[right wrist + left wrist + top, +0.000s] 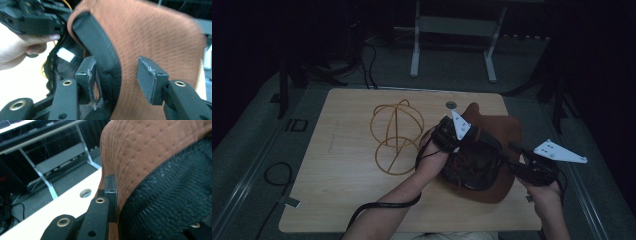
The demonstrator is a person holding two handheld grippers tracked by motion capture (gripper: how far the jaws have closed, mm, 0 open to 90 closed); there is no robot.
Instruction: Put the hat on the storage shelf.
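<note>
Behind the hat (492,131), left jaws' grip stays hidden; right jaws gape astride its brim

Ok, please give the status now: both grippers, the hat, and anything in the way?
Left gripper shut on hat brim. Right gripper open, fingers straddling the hat's edge. Wire stand beside, apart.

The room is dim: from the high view the table (352,130) is the one lit patch, and the floor and the stands behind sink into near black. The left gripper view is brighter, with the near jaws and the hat's brown brim (150,152) soft and out of focus. The right gripper view smears the brim's far edge with motion blur, and the hand (17,50) glares pale.
</note>
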